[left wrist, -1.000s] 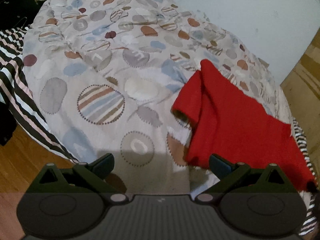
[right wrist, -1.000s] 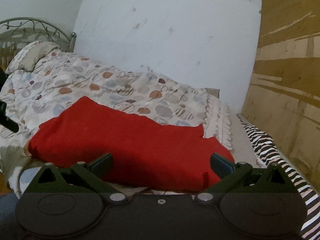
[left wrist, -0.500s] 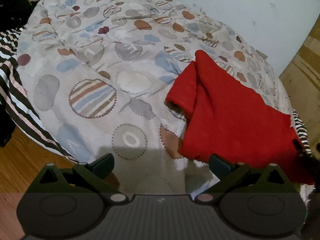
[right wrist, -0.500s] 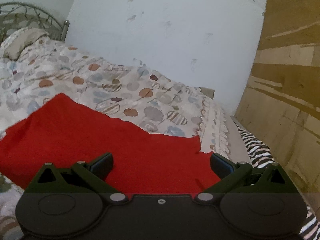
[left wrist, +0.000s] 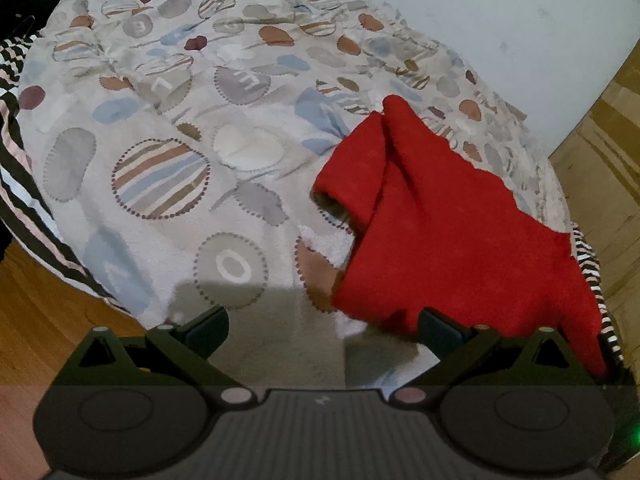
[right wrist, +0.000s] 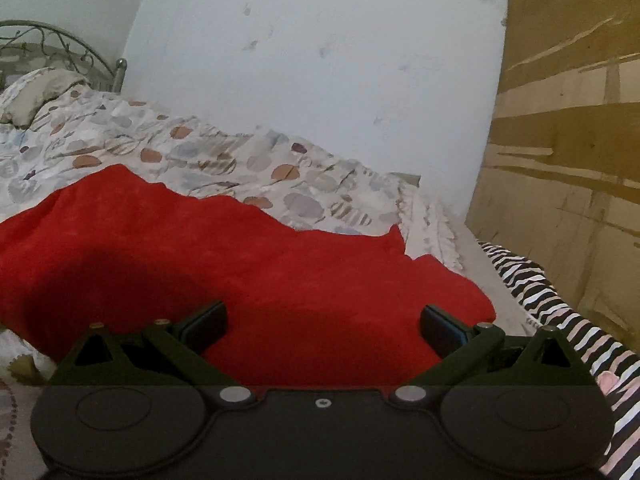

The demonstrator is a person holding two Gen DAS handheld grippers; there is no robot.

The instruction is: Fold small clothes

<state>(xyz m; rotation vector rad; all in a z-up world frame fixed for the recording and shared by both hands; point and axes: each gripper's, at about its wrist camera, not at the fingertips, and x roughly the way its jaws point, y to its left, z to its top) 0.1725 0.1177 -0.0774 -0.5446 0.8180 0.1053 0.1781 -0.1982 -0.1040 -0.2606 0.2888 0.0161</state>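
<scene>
A red garment (left wrist: pixel 448 240) lies on the patterned bedspread (left wrist: pixel 180 160), its sleeve pointing left with the open cuff showing. My left gripper (left wrist: pixel 324 328) is open and empty, above the bedspread near the garment's lower left edge. In the right wrist view the red garment (right wrist: pixel 240 264) spreads wide across the bed. My right gripper (right wrist: pixel 324 326) is open and empty, close over the garment's near edge.
A white wall (right wrist: pixel 320 60) runs behind the bed. A wooden panel (right wrist: pixel 568 140) stands at the right. Striped black-and-white fabric (right wrist: pixel 560 320) hangs at the bed's right side and its left edge (left wrist: pixel 16 184). A pillow (right wrist: pixel 36 92) and metal headboard (right wrist: pixel 48 44) lie far left.
The left gripper has drifted left and up, so the garment sits lower right in its view. The right gripper has moved closer to the garment, which now fills more of its view.
</scene>
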